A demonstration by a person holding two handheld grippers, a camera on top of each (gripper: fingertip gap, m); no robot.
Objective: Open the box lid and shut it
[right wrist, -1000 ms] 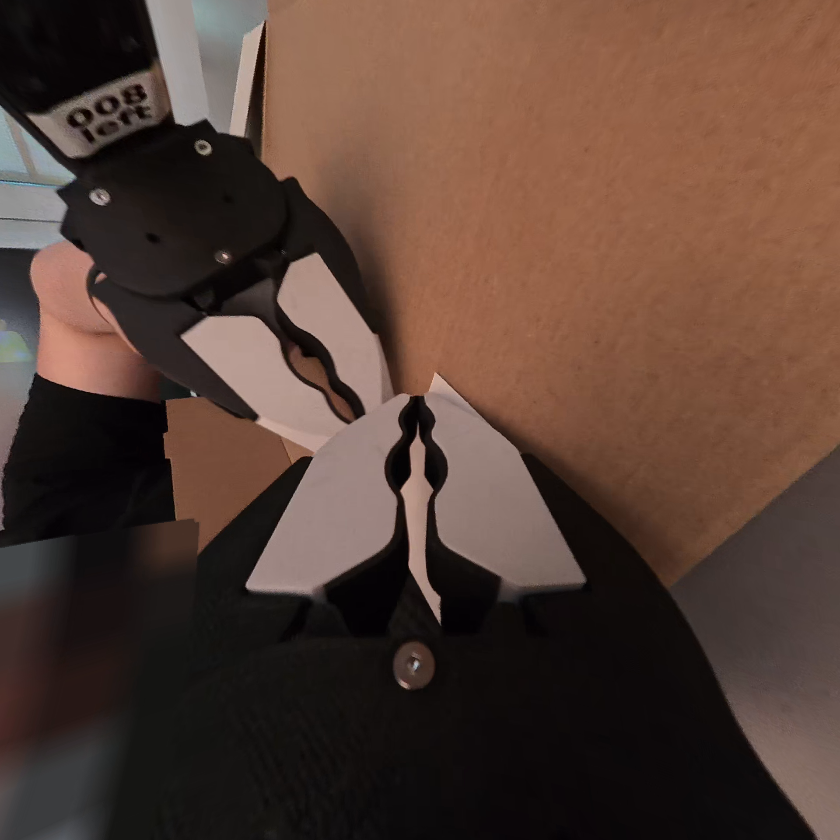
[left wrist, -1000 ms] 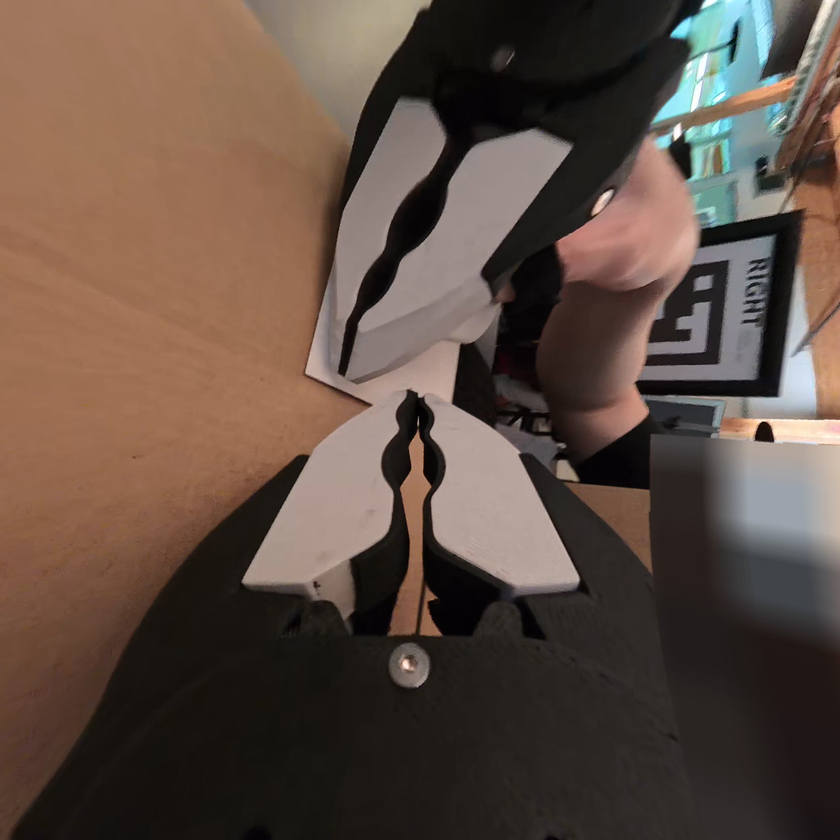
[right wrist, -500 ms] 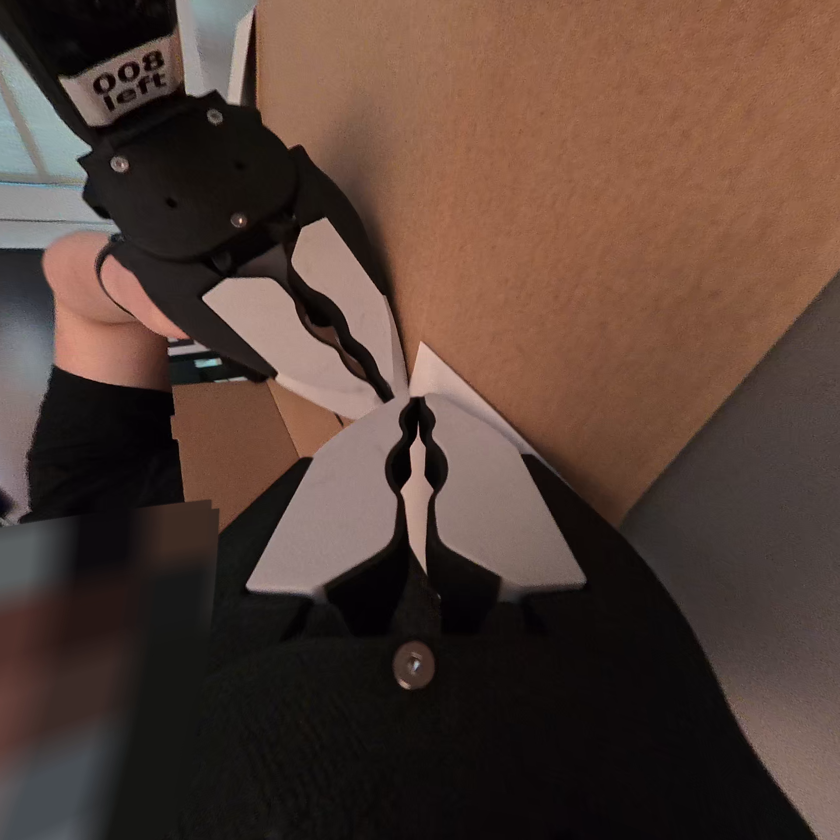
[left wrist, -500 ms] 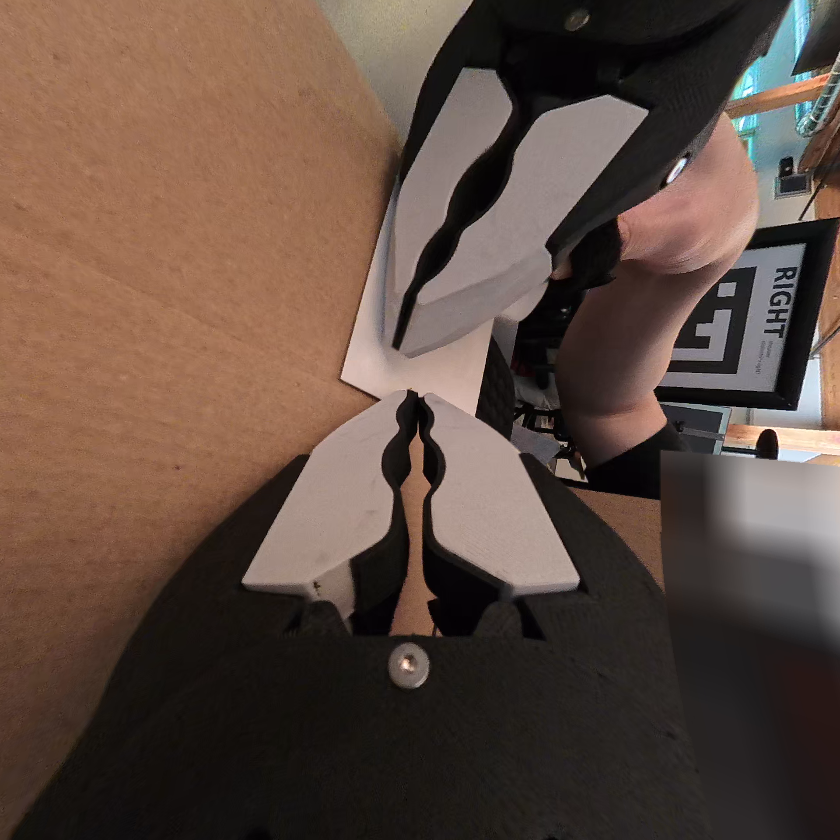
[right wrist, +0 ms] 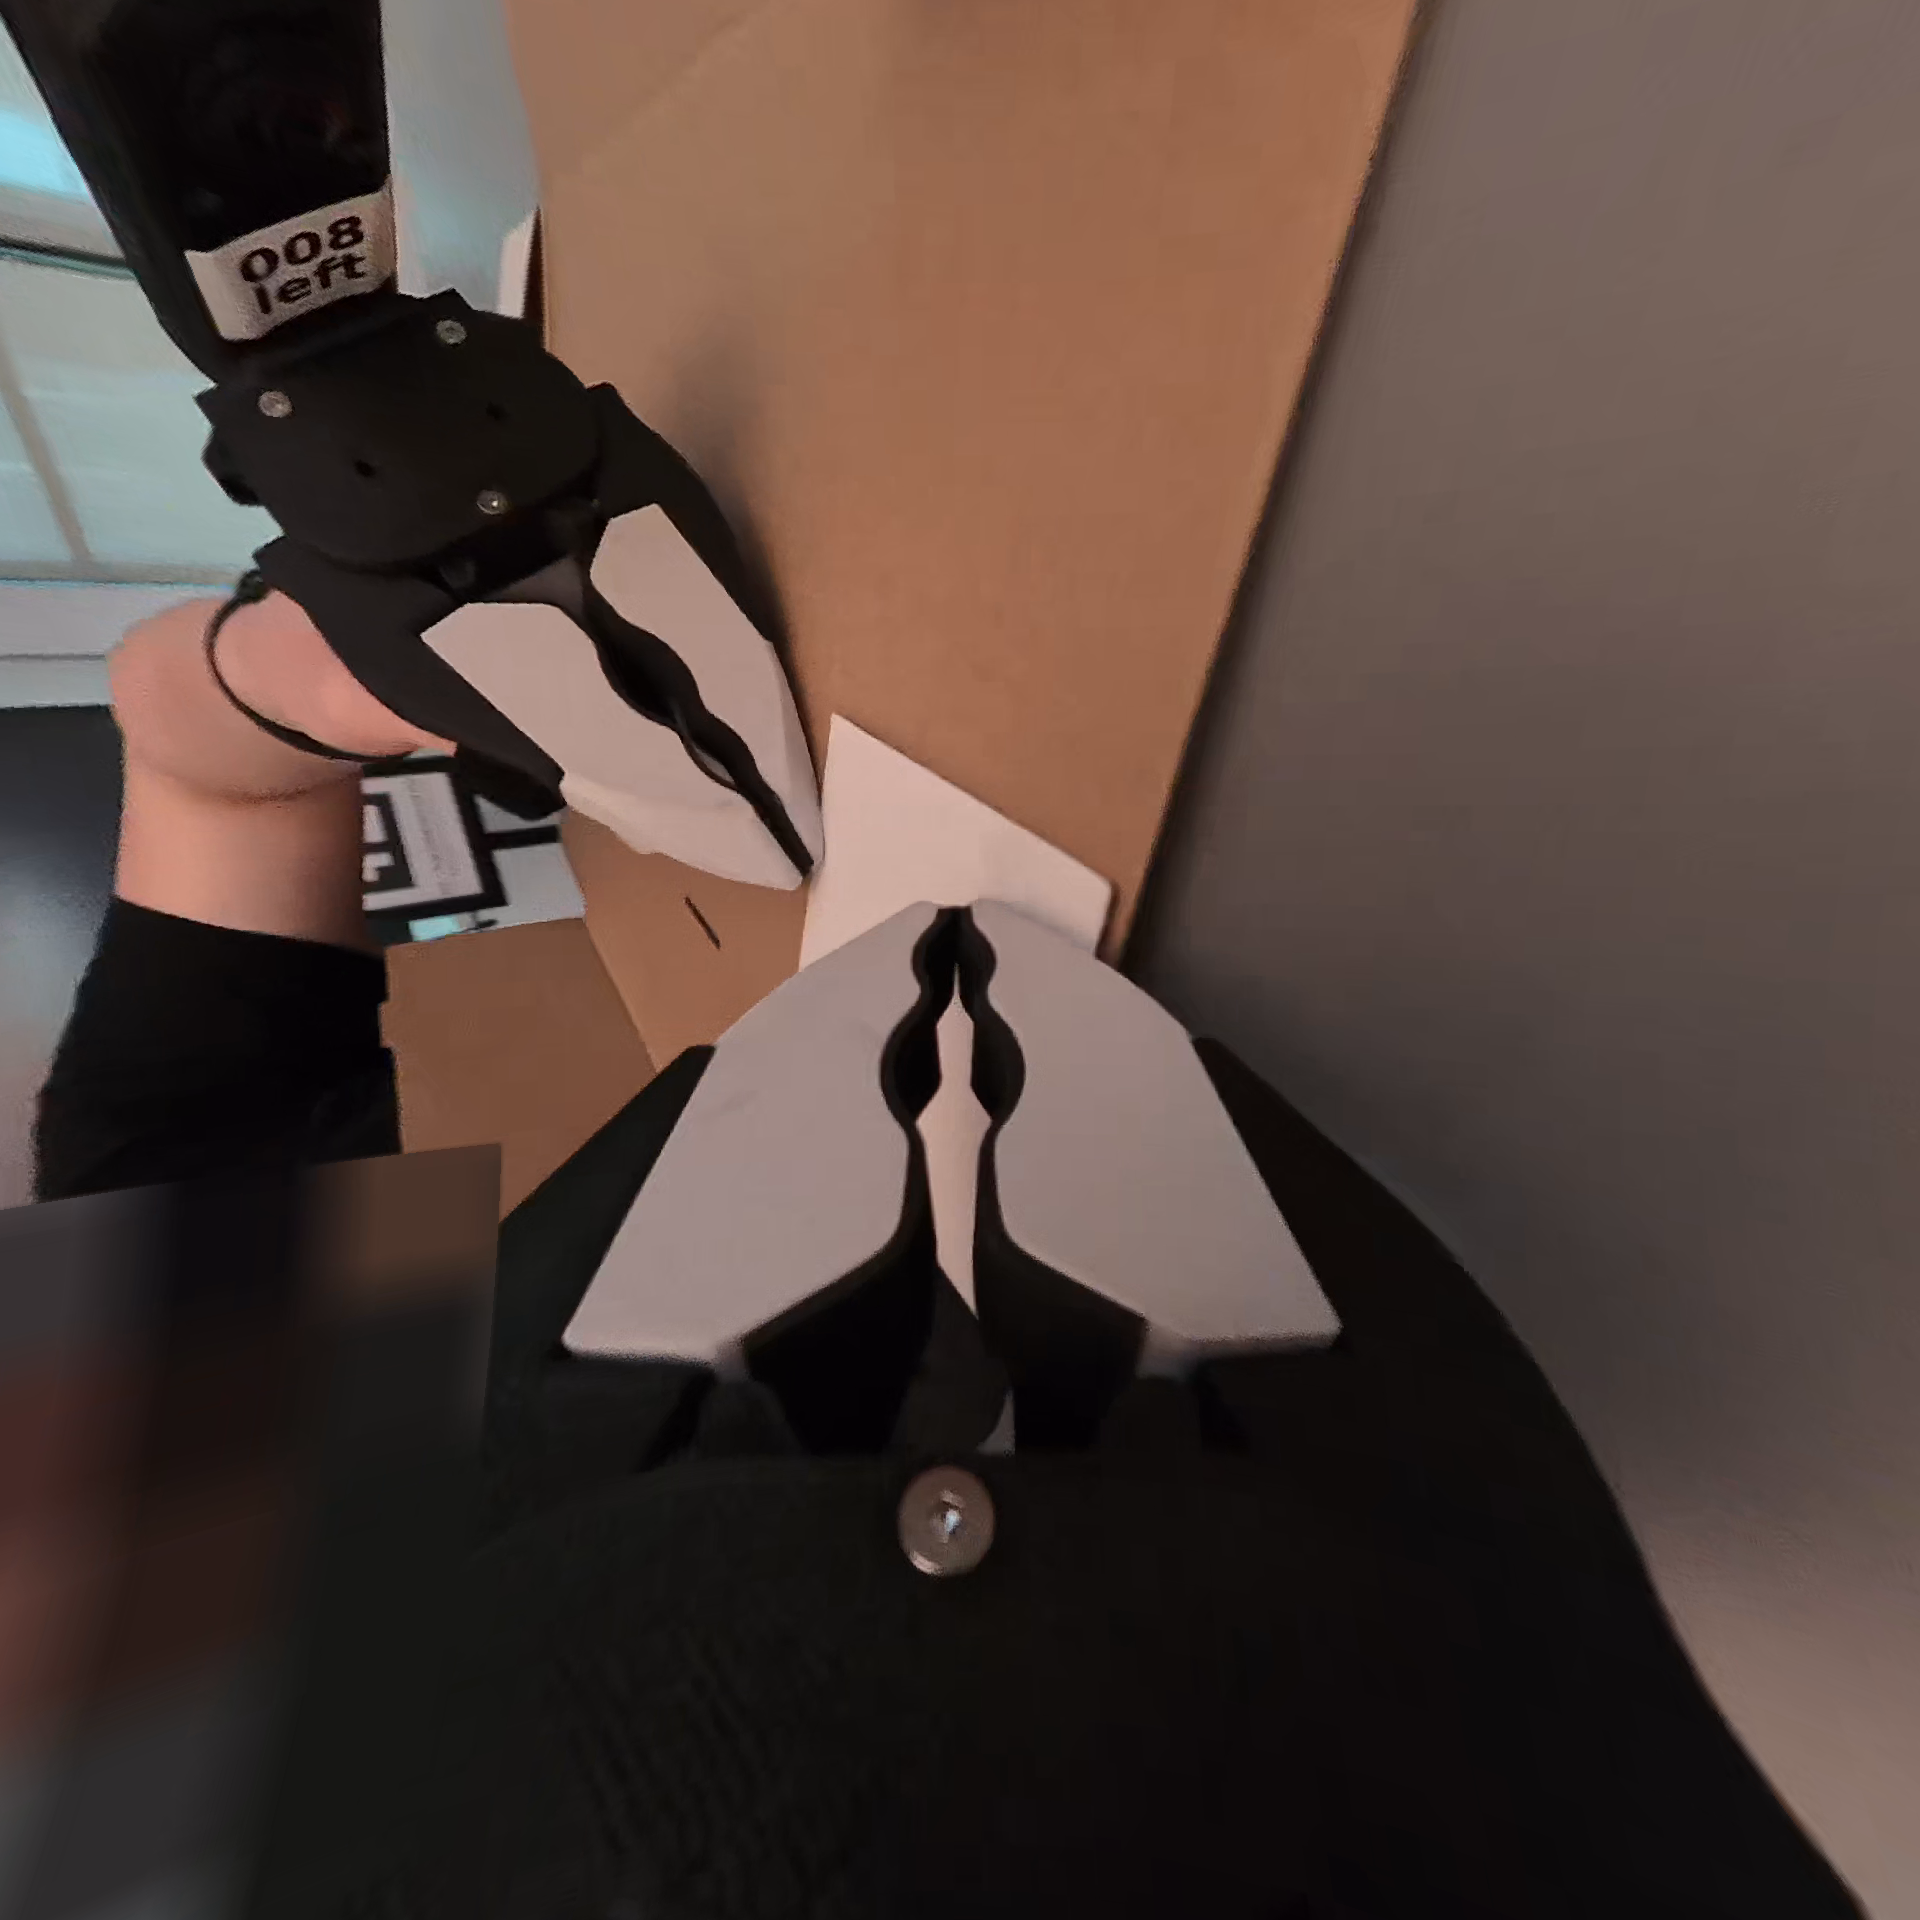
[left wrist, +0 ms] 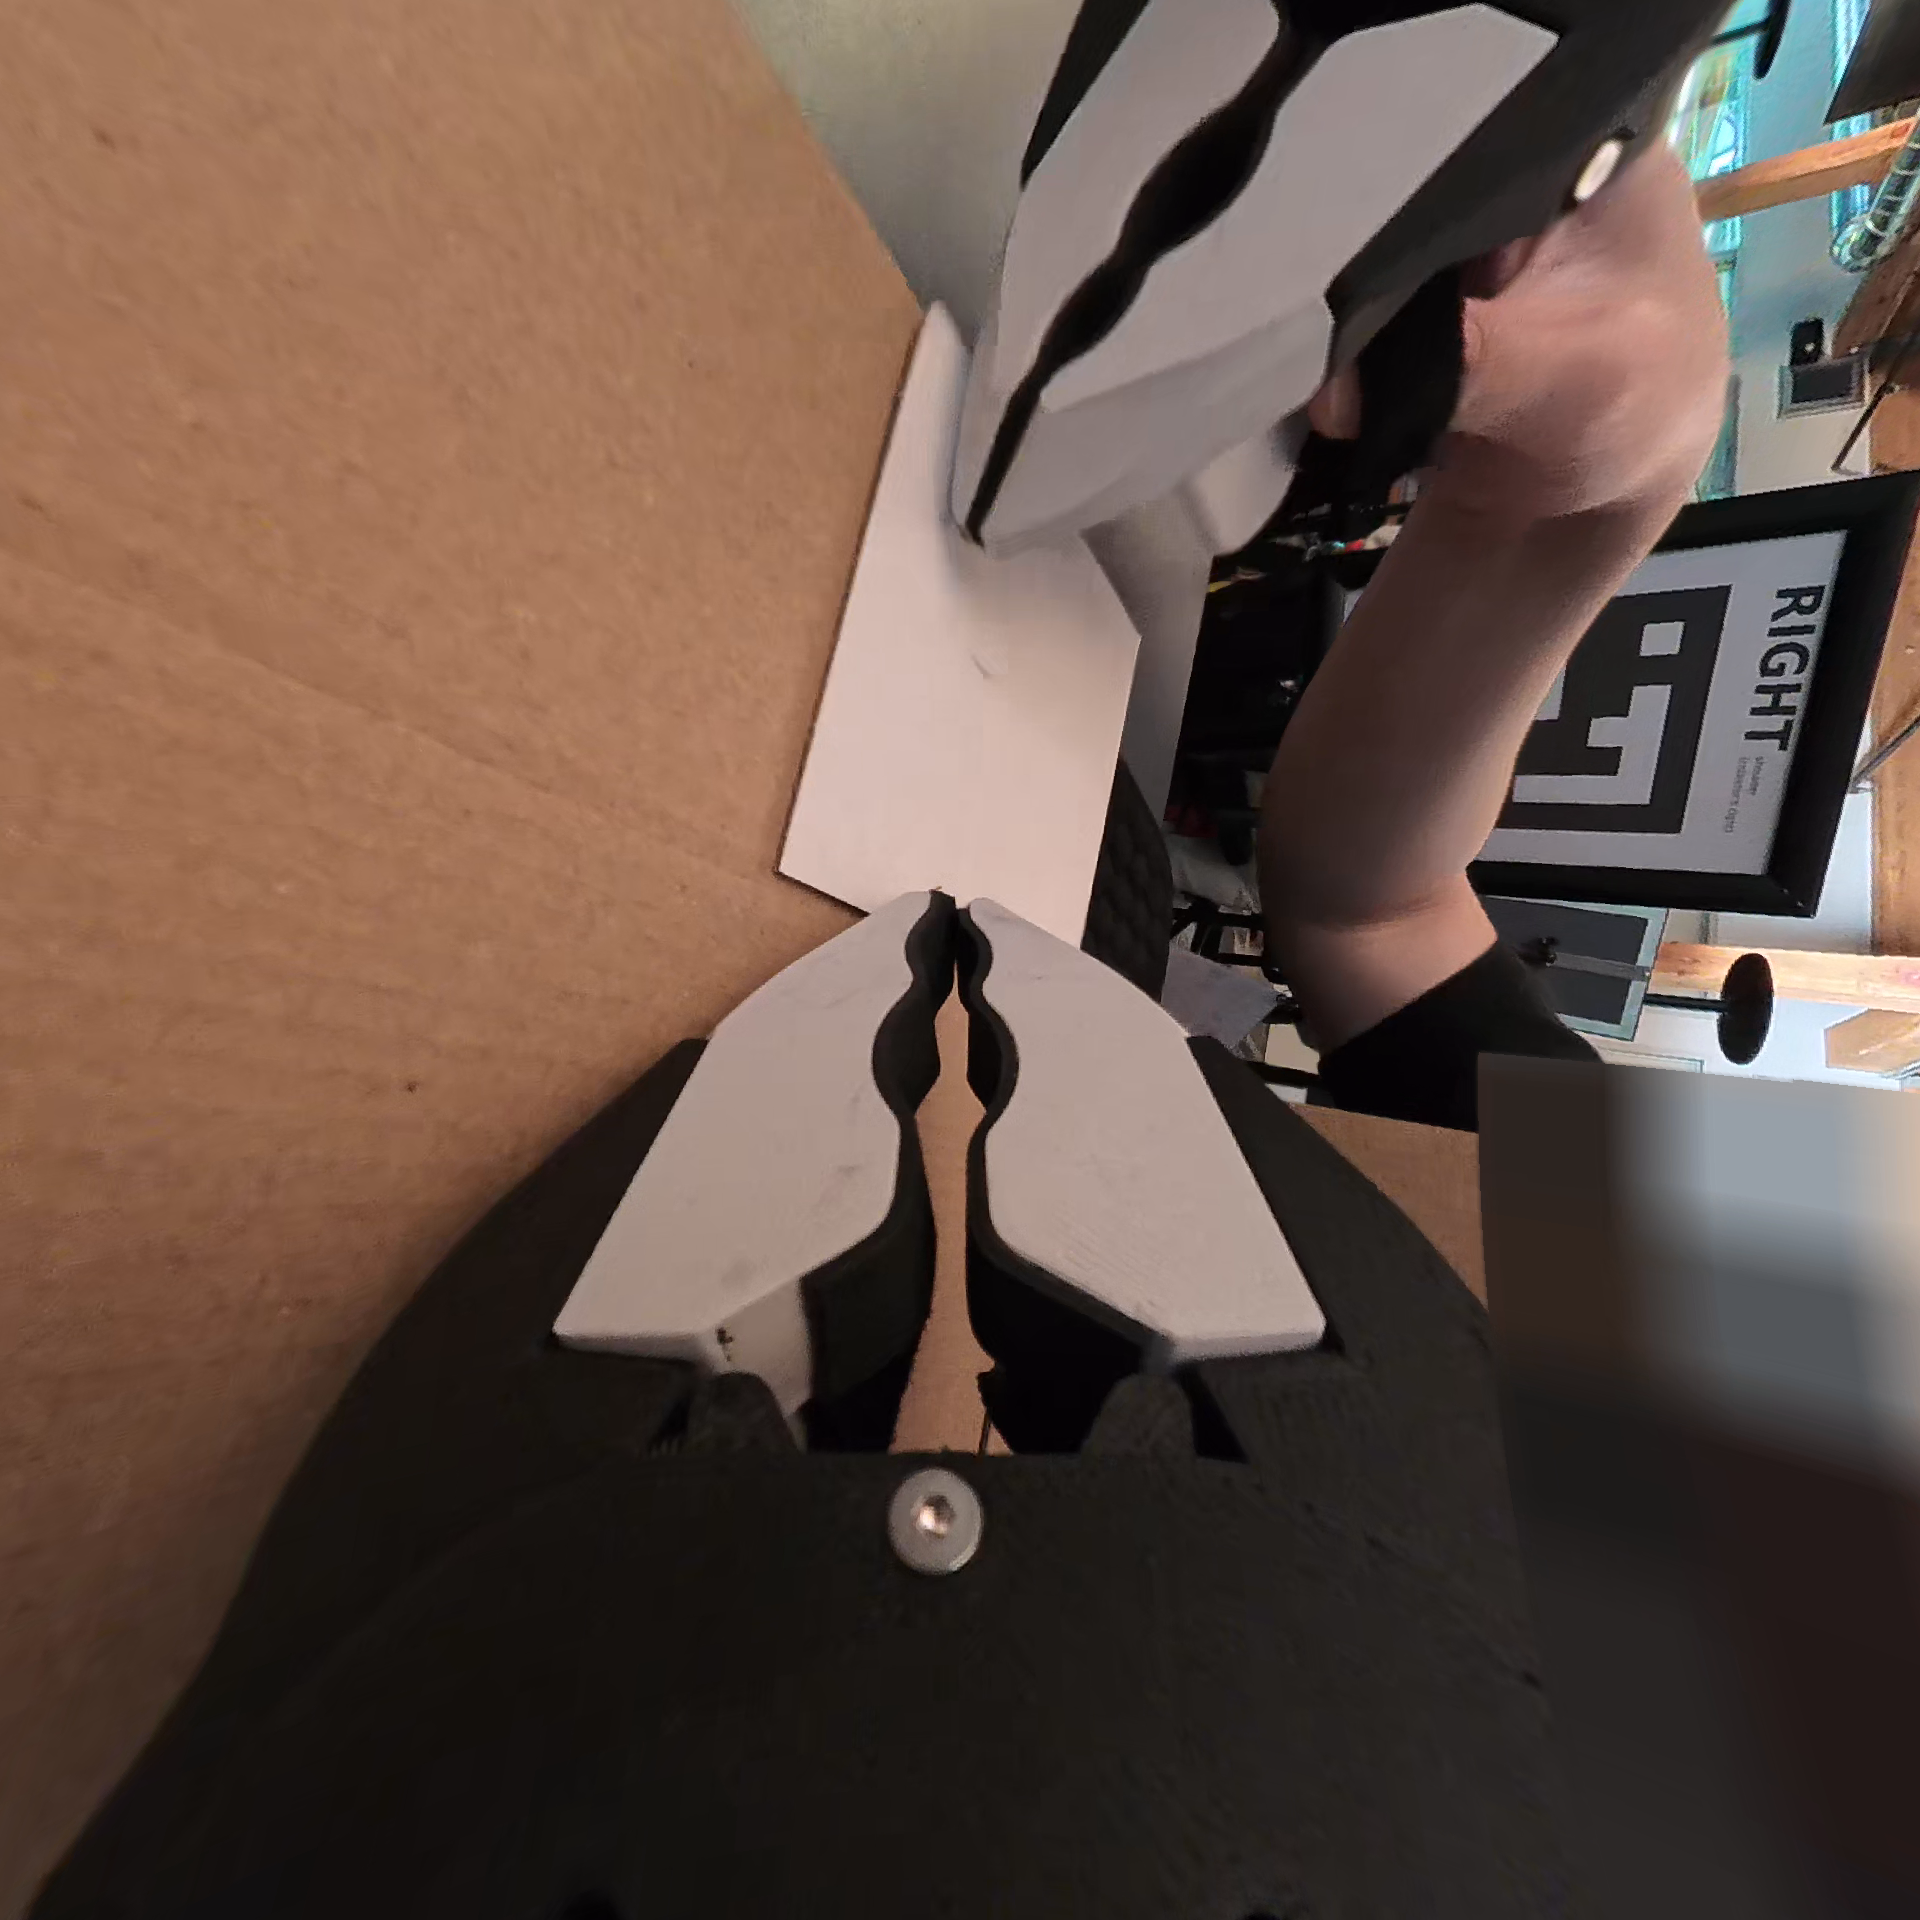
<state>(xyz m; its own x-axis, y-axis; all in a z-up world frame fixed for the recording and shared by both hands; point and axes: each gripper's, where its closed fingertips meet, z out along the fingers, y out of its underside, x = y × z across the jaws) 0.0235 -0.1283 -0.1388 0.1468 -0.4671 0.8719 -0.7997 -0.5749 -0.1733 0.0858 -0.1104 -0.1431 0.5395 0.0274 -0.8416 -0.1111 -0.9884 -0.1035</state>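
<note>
Lid (left wrist: pixel 364 520), a big brown cardboard flap, stands raised, with both grippers pinching the white tab (left wrist: pixel 966 748) at its edge. Likely risk: a thin tab slips or tears if the 2 pull unevenly, dropping the lid. Left gripper (left wrist: pixel 951 920) has its jaws clenched on the tab's near corner; right gripper (right wrist: pixel 954 914) likewise, each held in a hand (left wrist: pixel 1558 343), angled toward the other.

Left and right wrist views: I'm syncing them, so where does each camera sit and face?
Left wrist view: rides the left tongs, facing the brown cardboard lid and white tab; right tongs and a hand show.
Right wrist view: rides the right tongs, facing the same lid; left tongs show.
Shared: lid, tab, both tongs.
</note>
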